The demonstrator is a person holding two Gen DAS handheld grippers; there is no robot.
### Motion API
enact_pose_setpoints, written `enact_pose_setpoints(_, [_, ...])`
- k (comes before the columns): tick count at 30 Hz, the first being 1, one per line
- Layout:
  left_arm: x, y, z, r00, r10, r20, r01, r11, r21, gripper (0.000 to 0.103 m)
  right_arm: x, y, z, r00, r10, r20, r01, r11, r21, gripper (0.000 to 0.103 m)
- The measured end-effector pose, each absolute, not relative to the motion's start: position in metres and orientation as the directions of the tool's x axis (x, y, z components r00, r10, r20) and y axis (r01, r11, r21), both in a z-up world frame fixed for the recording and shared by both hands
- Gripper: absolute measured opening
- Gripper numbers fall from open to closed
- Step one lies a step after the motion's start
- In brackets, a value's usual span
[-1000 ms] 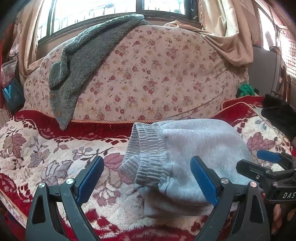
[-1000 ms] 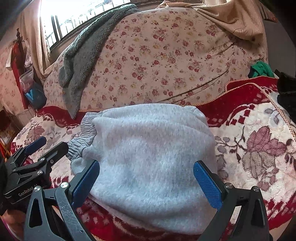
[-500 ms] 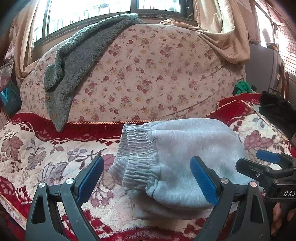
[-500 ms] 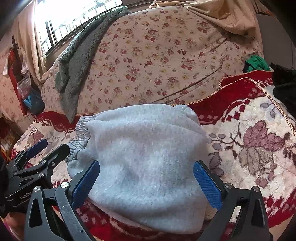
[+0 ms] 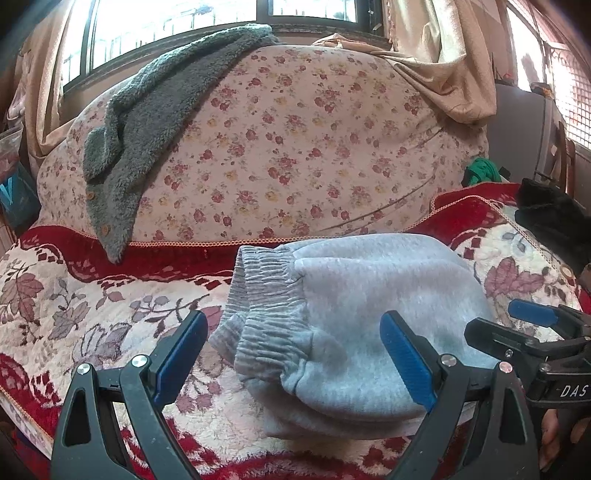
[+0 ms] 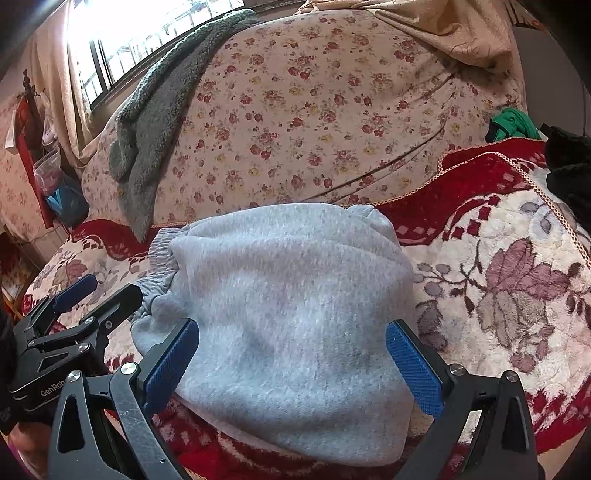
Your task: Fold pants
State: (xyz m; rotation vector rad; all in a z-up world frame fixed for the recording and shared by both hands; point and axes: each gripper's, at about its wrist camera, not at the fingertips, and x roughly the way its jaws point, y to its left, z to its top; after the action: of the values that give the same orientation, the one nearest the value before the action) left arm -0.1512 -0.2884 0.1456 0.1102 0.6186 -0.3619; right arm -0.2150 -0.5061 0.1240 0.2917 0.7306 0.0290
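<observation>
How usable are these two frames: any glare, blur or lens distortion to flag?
Left wrist view: window blown out white, strong fisheye bend with dark corners, grey pants sharp and evenly lit. Right wrist view: window glare washes the upper left, same barrel distortion, pants slightly soft; the nearest fingers look a bit blurred.

folded grey pants [image 5: 354, 332] on floral blanket [image 5: 74, 314], left tongs [image 5: 291, 354] spread wide
</observation>
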Motion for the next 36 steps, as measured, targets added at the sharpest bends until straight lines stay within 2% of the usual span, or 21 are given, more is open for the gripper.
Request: enact_pose_setpoints(36, [-0.156,-0.311,0.148,0.751,-0.321,-0.577,0.401,0.916,0.012,0.094,-0.218,-0.522,0.119,0.734,0.119,-0.669,0.109,0.951,0.289,0.103])
